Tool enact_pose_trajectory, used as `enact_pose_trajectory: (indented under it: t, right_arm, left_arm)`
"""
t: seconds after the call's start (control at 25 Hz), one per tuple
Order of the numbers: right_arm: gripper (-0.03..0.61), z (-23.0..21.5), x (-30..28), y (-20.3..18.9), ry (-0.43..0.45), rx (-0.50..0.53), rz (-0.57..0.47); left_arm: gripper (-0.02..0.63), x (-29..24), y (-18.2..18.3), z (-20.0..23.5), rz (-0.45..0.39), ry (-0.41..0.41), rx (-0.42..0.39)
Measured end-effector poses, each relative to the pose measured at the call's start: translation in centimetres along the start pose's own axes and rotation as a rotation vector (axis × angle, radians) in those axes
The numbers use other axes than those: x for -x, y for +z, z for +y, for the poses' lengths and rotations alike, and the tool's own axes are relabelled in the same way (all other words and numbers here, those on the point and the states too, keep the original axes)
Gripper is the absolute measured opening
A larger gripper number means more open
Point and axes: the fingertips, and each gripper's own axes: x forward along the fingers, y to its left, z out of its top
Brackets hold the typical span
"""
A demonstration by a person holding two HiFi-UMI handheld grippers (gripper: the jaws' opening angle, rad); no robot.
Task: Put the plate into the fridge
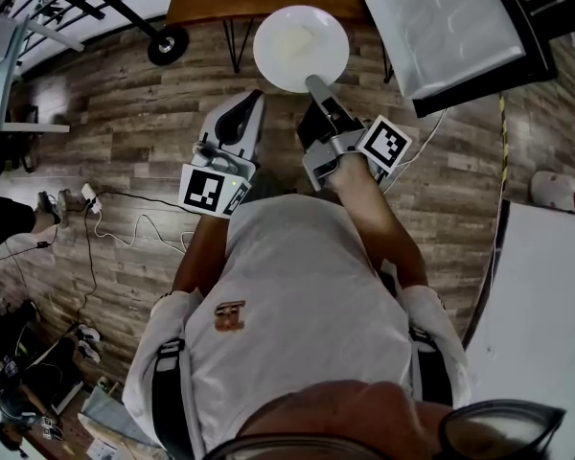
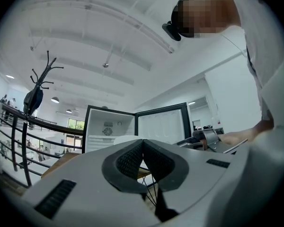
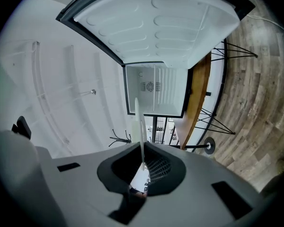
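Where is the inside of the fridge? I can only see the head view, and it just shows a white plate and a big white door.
Observer: The right gripper view shows it. The fridge stands open straight ahead of the plate, with a round vent on its back wall.
Operator: Is the plate held tight?
Observer: It looks so. The right gripper has its jaws closed on the plate's rim, which shows edge-on in that view.
Operator: What about the other gripper?
Observer: In the left gripper view, the left gripper has its jaws together with nothing between them.
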Motion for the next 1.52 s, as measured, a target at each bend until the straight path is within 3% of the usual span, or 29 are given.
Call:
enact_pose_trajectory:
  t: [0.92, 1.24, 1.52]
  right_arm:
    - [0.041, -0.9, 0.0, 1.5, 0.017, 0.011, -0.01]
    - [0.041, -2.8, -6.4, 4.9, 0.012, 0.004, -0.016]
    - [0.041, -0.5, -17.2, 8.9, -0.004, 0.001, -0.025]
  left_arm:
    - [0.018, -1.2, -1.3, -0.2, -0.036, -0.017, -0.015]
    - [0.018, -5.9, -3.6, 5.3, -0.023, -0.005, -0.016]
    - [0.018, -12.4, -0.9, 14.2, -0.022, -0.008, -0.005]
